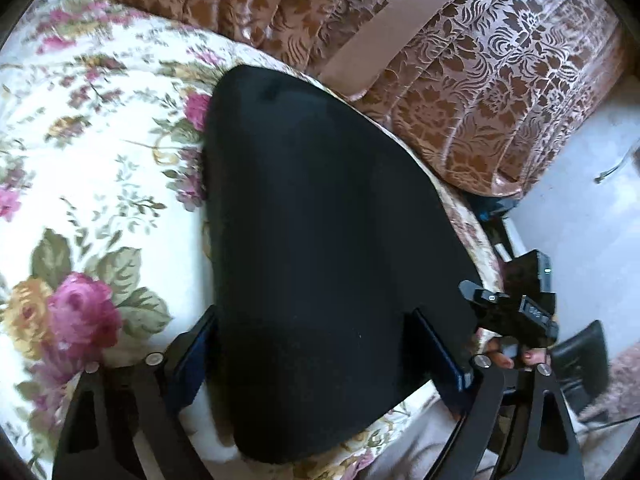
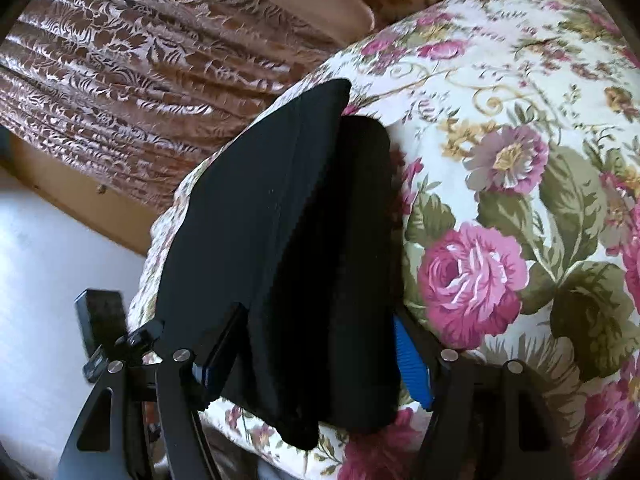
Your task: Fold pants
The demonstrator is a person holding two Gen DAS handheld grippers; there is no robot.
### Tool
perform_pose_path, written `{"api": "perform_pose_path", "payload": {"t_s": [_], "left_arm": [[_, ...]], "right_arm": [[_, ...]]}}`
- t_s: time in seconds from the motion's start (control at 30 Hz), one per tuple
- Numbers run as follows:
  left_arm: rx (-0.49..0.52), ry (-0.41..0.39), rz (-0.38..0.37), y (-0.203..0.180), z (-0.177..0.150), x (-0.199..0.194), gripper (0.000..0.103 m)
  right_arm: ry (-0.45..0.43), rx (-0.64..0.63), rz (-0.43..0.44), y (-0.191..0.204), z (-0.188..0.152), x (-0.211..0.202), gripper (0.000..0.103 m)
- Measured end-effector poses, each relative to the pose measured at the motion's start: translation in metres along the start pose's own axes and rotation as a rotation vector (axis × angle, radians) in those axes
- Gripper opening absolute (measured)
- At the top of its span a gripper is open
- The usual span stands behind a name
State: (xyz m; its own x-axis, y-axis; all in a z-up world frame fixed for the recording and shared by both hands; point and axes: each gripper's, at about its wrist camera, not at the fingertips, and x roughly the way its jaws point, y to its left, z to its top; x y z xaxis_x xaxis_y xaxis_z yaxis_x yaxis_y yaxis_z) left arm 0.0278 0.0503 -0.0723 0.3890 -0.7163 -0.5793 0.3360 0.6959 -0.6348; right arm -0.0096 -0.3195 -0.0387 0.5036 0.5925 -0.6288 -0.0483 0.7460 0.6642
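The black pants (image 1: 320, 240) lie folded into a thick bundle on a bed with a floral cover (image 1: 100, 160). In the left wrist view my left gripper (image 1: 316, 344) is open, its blue-padded fingers (image 1: 192, 356) standing on either side of the near end of the bundle. My right gripper shows there at the right (image 1: 516, 312), held by a hand. In the right wrist view the pants (image 2: 280, 240) show stacked layers, and my right gripper (image 2: 316, 356) is open with its fingers (image 2: 412, 360) astride the near end.
A brown patterned curtain or bedspread (image 1: 480, 80) hangs behind the bed. A pale floor (image 1: 580, 220) lies to the right of the bed's edge, with dark items and a cable on it. The floral cover (image 2: 520, 160) stretches to the right in the right wrist view.
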Motion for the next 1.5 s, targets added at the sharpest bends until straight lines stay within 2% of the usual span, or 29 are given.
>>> {"api": "perform_pose_path", "payload": {"t_s": [0.07, 0.17, 0.23, 0.3, 0.33, 0.43, 0.57, 0.8, 1.0, 1.13, 1.4, 1.5], "left_arm": [[0.01, 0.011, -0.001, -0.002, 0.002, 0.006, 0.091], [0.053, 0.01, 0.009, -0.007, 0.006, 0.012, 0.091], [0.086, -0.002, 0.031, -0.01, 0.006, 0.012, 0.081], [0.097, -0.028, 0.05, -0.013, 0.005, 0.008, 0.072], [0.094, -0.037, 0.055, -0.014, 0.006, 0.007, 0.067], [0.117, -0.061, 0.103, -0.024, 0.007, 0.003, 0.058], [0.249, -0.102, 0.193, -0.049, 0.009, -0.002, 0.055], [0.312, -0.188, 0.251, -0.057, 0.028, -0.008, 0.055], [0.291, -0.224, 0.293, -0.04, 0.071, 0.014, 0.055], [0.275, -0.238, 0.325, -0.03, 0.114, 0.039, 0.055], [0.312, -0.332, 0.385, -0.024, 0.198, 0.074, 0.055], [0.335, -0.313, 0.418, -0.014, 0.221, 0.096, 0.056]], "right_arm": [[0.015, 0.017, 0.017, -0.002, 0.003, 0.004, 0.075], [0.007, -0.004, -0.008, 0.005, 0.01, 0.014, 0.074], [-0.01, -0.03, -0.03, 0.011, 0.013, 0.02, 0.072], [-0.036, -0.052, -0.041, 0.016, 0.014, 0.022, 0.062], [-0.051, -0.065, -0.043, 0.018, 0.014, 0.021, 0.06], [-0.098, -0.152, -0.08, 0.031, 0.011, 0.013, 0.053], [-0.156, -0.264, -0.135, 0.053, 0.012, 0.005, 0.051], [-0.229, -0.335, -0.132, 0.07, 0.035, 0.004, 0.051], [-0.234, -0.319, -0.145, 0.067, 0.079, 0.035, 0.051], [-0.24, -0.294, -0.171, 0.061, 0.116, 0.057, 0.051], [-0.343, -0.231, -0.152, 0.046, 0.207, 0.096, 0.051], [-0.358, -0.22, -0.18, 0.04, 0.231, 0.113, 0.051]]}}
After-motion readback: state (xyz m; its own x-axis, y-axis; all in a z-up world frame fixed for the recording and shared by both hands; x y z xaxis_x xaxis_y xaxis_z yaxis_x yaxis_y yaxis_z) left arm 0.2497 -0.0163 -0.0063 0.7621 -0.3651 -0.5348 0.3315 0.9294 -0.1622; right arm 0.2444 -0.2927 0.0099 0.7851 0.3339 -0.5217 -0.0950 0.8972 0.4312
